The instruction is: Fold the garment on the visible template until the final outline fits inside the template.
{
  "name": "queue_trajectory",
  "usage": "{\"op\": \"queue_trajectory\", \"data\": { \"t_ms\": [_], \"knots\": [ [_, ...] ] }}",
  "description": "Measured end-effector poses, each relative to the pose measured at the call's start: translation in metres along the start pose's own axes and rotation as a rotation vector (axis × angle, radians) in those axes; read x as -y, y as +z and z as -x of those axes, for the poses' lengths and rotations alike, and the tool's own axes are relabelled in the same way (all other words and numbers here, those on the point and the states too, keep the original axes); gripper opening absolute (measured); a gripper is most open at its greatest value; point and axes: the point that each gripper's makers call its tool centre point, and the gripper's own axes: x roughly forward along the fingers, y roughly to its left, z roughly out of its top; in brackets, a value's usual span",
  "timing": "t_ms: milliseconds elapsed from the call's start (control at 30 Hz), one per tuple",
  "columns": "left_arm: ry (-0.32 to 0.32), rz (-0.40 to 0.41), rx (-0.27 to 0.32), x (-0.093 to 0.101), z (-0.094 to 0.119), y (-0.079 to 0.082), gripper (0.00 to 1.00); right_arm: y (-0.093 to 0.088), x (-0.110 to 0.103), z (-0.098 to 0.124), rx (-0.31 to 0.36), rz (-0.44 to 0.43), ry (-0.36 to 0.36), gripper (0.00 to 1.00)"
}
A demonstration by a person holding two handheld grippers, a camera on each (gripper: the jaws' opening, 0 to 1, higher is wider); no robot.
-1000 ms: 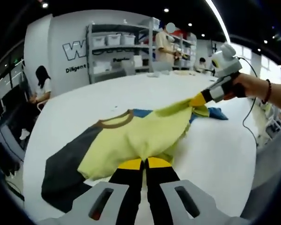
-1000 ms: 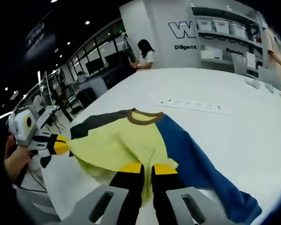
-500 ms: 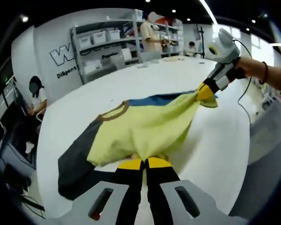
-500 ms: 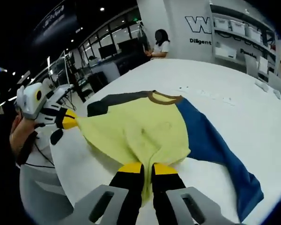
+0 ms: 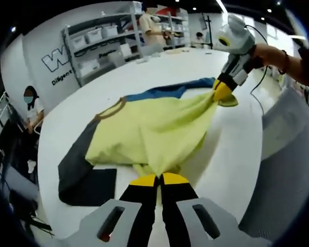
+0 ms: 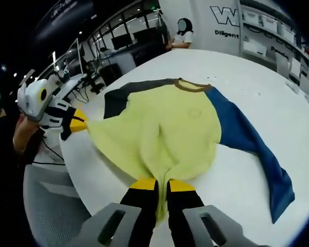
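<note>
Left gripper view: your left gripper (image 5: 159,179) is clamped on the yellow hem of the garment (image 5: 154,131), which is spread on the white table (image 5: 237,149). Grey sleeve (image 5: 74,167) near side, blue sleeve (image 5: 167,91) far side. Your right gripper (image 5: 220,92) pinches the other hem corner.

Right gripper view: your right gripper (image 6: 162,184) is closed on the hem, cloth bunched between the jaws. Your left gripper (image 6: 80,122) grips the opposite corner. Garment (image 6: 165,128) lies flat on the table (image 6: 247,180), brown collar (image 6: 193,86) away from you.
</note>
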Motion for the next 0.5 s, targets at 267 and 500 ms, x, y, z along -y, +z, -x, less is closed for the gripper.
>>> {"op": "queue_trajectory", "data": {
  "t_ms": [267, 500],
  "knots": [
    [-0.024, -0.008, -0.042, 0.015, -0.001, -0.018, 0.01, -0.023, -0.009, -0.004, -0.008, 0.035, -0.019, 0.0],
    [-0.038, 0.02, -0.058, 0.024, -0.007, -0.031, 0.02, -0.031, -0.006, -0.012, -0.019, 0.079, -0.043, 0.0]
  ]
}}
